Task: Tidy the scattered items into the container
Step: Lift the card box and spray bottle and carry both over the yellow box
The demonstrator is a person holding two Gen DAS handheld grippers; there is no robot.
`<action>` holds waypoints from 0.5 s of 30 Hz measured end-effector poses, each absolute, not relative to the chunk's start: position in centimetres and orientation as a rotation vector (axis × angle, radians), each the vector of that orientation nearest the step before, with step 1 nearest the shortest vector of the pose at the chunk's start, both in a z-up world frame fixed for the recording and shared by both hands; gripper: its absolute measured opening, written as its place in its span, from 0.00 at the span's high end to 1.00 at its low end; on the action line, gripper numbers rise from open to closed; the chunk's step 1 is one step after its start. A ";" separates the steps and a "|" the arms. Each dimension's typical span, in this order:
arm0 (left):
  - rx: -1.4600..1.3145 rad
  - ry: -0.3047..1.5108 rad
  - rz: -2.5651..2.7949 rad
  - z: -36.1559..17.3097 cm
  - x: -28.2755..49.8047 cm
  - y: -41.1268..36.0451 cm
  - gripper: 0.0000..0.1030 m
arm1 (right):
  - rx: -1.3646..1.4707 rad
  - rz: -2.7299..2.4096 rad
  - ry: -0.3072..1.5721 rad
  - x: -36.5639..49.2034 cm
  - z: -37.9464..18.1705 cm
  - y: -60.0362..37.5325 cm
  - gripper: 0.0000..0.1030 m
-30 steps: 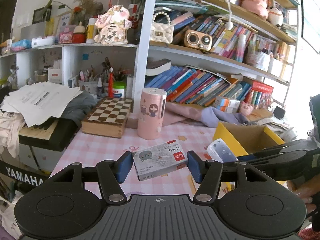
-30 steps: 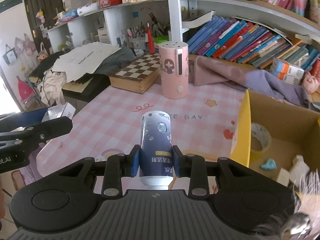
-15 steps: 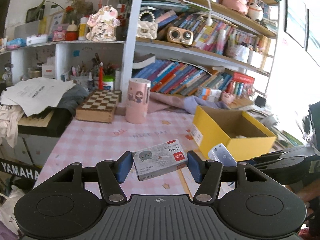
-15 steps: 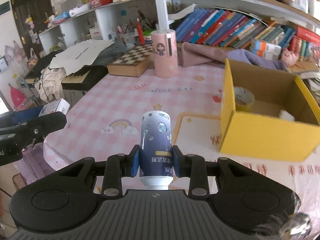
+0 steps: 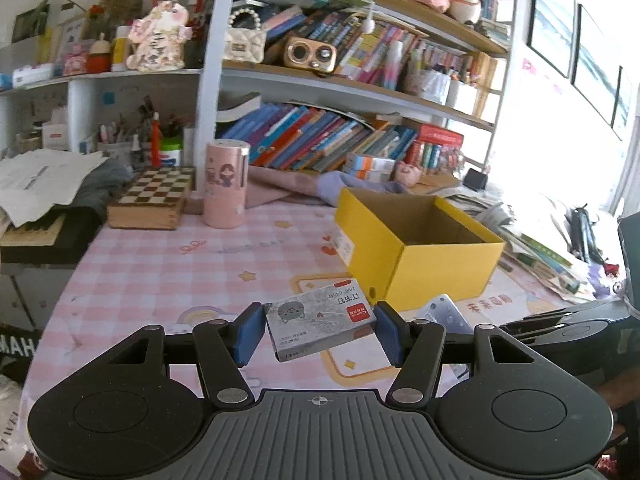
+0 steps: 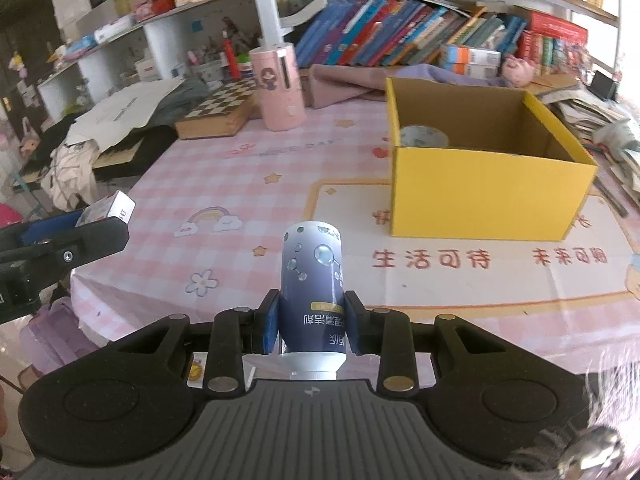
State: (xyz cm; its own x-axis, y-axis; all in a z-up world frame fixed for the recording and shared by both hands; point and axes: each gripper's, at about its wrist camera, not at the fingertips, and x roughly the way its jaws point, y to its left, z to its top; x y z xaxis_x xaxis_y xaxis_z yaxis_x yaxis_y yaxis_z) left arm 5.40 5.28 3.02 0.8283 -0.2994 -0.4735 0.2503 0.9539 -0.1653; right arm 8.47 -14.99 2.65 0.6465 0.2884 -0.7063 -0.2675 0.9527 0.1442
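Two items are held clear of the table, one in each gripper. At the bottom centre of the right wrist view, the right gripper (image 6: 311, 326) is clamped narrowly on a dark blue bottle (image 6: 312, 280), its white cap toward the camera and its printed label upside down. At the bottom centre of the left wrist view, the left gripper (image 5: 319, 334) is closed at a wider span on a small grey box (image 5: 320, 325), flat and rectangular, with a cat drawing and a red label; it sits slightly tilted between the blue pads (image 5: 249, 332). Beyond both, on the pink checked tablecloth (image 6: 224, 184), the yellow cardboard container (image 6: 486, 196) stands open in the right half of each frame, and a roll of tape (image 6: 423, 137) is seen already lying against its inner left wall. The step in hand is judged to be the carry to the container. It would be done well if each item were brought over the near rim and fully above the opening before being let go, one gripper at a time so the two are kept from colliding, and released low so nothing bounces out.
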 end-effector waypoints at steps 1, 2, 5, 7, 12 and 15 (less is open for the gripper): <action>-0.097 0.521 -0.304 3.0 5.5 5.0 0.43 | 0.030 0.306 0.809 8.3 2.6 -15.3 0.70; -0.095 0.524 -0.316 2.9 5.5 4.7 0.43 | 0.033 0.296 0.812 8.2 2.6 -15.6 0.70; -0.088 0.529 -0.351 2.8 5.8 3.8 0.43 | 0.043 0.265 0.818 7.8 2.5 -16.4 0.70; -0.083 0.532 -0.373 2.7 6.0 3.2 0.43 | 0.050 0.245 0.820 7.6 2.4 -17.0 0.70; -0.071 0.542 -0.428 2.5 6.6 1.5 0.43 | 0.070 0.194 0.823 7.1 2.3 -18.8 0.70; -0.064 0.546 -0.456 2.4 7.0 0.5 0.43 | 0.080 0.168 0.824 6.9 2.2 -19.8 0.70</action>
State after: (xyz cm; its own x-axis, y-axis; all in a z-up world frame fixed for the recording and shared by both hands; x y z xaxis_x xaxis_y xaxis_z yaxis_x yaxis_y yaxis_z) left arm 6.99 0.50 2.41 0.7578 -0.4349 -0.4865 0.4017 0.8984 -0.1775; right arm 6.87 -19.80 2.16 0.6671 0.1800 -0.7229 -0.1176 0.9836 0.1364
